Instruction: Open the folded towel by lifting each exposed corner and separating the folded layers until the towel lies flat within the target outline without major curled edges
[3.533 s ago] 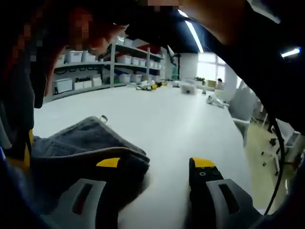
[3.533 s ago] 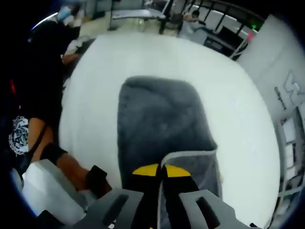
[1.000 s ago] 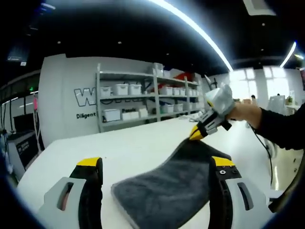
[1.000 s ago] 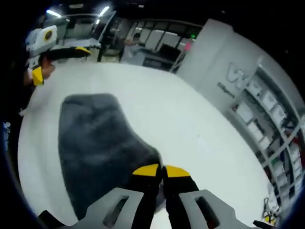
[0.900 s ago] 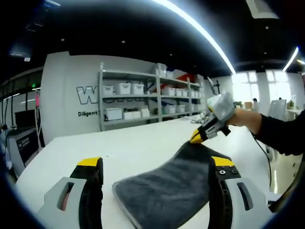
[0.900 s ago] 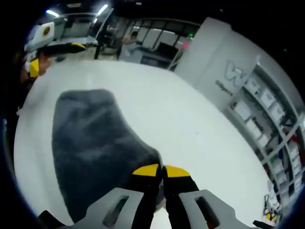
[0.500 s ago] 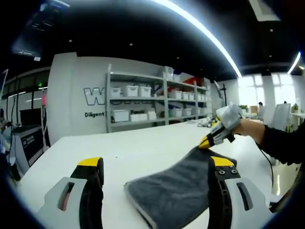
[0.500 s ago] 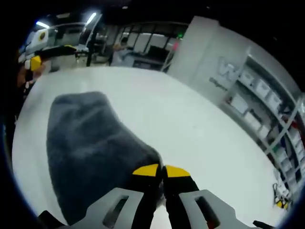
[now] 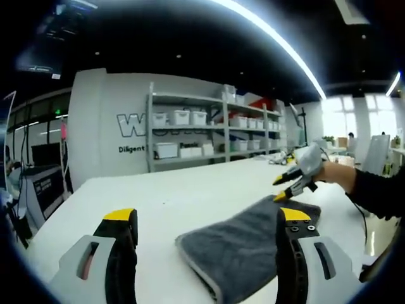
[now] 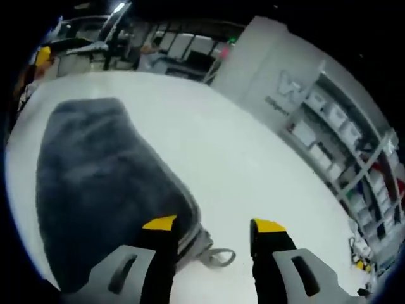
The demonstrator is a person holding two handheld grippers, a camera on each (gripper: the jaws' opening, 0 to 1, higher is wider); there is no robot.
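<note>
A dark grey towel [image 9: 248, 248] lies spread on the white table [image 9: 190, 196], its near corner between my left gripper's jaws. My left gripper [image 9: 207, 215] is open and holds nothing. At the towel's far corner a hand holds my right gripper [image 9: 280, 189], open just above the cloth. In the right gripper view the towel [image 10: 95, 183] stretches away to the left, with its hang loop [image 10: 214, 256] lying on the table between the jaws. My right gripper [image 10: 213, 224] is open and grips nothing. The left gripper [image 10: 43, 56] shows at the towel's far end.
Metal shelves [image 9: 209, 136] with white bins stand against a lettered wall [image 9: 133, 123] beyond the table. The table top [image 10: 253, 164] runs bare to the right of the towel. Desks and people sit in the far background [image 10: 158, 44].
My right gripper has opened and let go of the towel corner, which now lies on the table with its loop showing. The left gripper stays open.
</note>
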